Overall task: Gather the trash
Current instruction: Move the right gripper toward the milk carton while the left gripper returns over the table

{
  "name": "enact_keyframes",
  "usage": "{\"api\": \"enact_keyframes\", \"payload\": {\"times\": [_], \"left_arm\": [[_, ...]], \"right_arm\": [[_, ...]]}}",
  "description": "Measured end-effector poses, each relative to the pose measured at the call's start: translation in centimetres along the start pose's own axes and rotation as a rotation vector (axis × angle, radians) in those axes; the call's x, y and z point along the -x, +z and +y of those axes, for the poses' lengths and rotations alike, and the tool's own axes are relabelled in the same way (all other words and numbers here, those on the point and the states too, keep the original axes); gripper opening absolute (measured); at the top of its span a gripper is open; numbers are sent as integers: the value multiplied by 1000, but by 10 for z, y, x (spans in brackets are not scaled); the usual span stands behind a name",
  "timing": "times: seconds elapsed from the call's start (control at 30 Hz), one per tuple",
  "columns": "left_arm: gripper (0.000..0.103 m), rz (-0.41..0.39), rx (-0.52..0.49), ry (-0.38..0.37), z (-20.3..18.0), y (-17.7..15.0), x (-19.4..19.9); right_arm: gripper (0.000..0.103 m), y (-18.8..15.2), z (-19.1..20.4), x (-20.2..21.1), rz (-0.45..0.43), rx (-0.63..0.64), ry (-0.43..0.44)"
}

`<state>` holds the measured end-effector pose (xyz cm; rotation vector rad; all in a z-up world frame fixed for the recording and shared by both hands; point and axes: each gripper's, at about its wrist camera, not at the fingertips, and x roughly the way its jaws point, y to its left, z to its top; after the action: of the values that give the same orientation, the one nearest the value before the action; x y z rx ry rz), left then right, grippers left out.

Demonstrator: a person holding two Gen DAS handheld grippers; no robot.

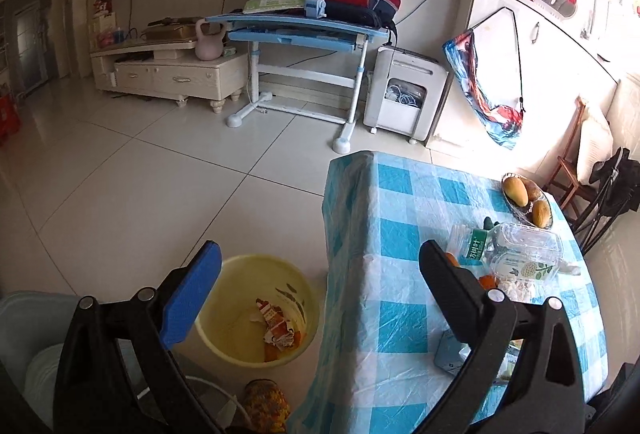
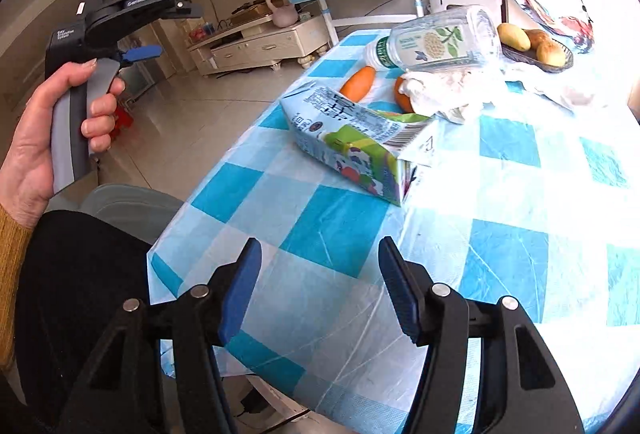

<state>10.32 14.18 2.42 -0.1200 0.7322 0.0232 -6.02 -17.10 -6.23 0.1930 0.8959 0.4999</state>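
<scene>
Both your claws are spread with nothing between the jaws: the right gripper hangs over the near edge of the table, and the left gripper straddles the table corner.

The trash is at your right gripper's 12 o'clock: the carton lies on its side, crumpled paper sits behind it, and the bottle lies beyond that. The bin stands on the floor off the table's edge, at about 7 o'clock from the left gripper, already holding scraps.

The likely slips, as I judge it:
- The carton is wide and slanted; a grip across its broad face could slide off or crush it.
- The bottle is round and on its side, so a nudge may roll it toward the fruit bowl.
- The carrot and orange lie touching the trash; a sweep could take them along.
- The plastic cloth may bunch if the jaws drag.
</scene>
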Motion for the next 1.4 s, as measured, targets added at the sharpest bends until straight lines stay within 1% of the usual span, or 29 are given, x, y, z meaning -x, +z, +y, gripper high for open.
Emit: {"api": "enact_keyframes", "payload": {"times": [0.07,0.1,0.2,0.3,0.4,0.5,0.63,0.7,0.77,0.8,0.87,0.93,0.97,1.03,1.1,1.2,1.23,1.3,1.4], "left_arm": [[96,50,-41,-40,-17,-6,-8],[96,84,-55,-75,-23,-11,-12],[96,191,-57,-183,-39,-24,-30],[96,260,-59,-255,-54,-35,-43],[96,312,-63,-294,-70,-46,-54],[96,359,-57,-332,-83,-53,-63],[96,426,-51,-407,-104,-60,-76],[96,479,-70,-468,-117,-67,-78],[96,508,-112,-523,-130,-73,-75],[96,524,-134,-571,-137,-76,-72],[96,559,-188,-693,-151,-82,-62],[96,545,-267,-747,-162,-86,-48],[96,547,-291,-767,-166,-88,-43],[96,536,-313,-775,-168,-90,-39],[96,496,-302,-737,-165,-85,-38],[96,460,-233,-678,-155,-74,-49],[96,451,-206,-679,-153,-71,-52],[96,449,-176,-714,-154,-67,-57],[96,473,-209,-758,-170,-74,-60]], "right_arm": [[59,3,2,4,-25,2,4],[59,3,3,5,-28,8,9],[60,-3,3,8,-16,6,22],[62,-7,-1,11,-19,-21,42],[65,-10,0,15,-19,-21,49],[66,-12,0,12,-1,-16,50],[69,-16,-2,11,9,-22,43],[70,-17,-5,11,9,-33,40],[72,-18,-9,11,11,-47,35],[72,-18,-11,11,12,-54,30],[72,-18,-14,11,16,-70,23],[72,-18,-17,11,15,-80,15],[72,-18,-18,12,13,-83,7],[72,-18,-22,13,10,-96,-11],[73,-17,-28,14,6,-120,-16],[74,-18,-37,14,3,-159,-13],[74,-18,-39,14,3,-169,-10],[74,-20,-40,15,1,-179,-9],[74,-20,-41,15,-3,-180,-9]]}}
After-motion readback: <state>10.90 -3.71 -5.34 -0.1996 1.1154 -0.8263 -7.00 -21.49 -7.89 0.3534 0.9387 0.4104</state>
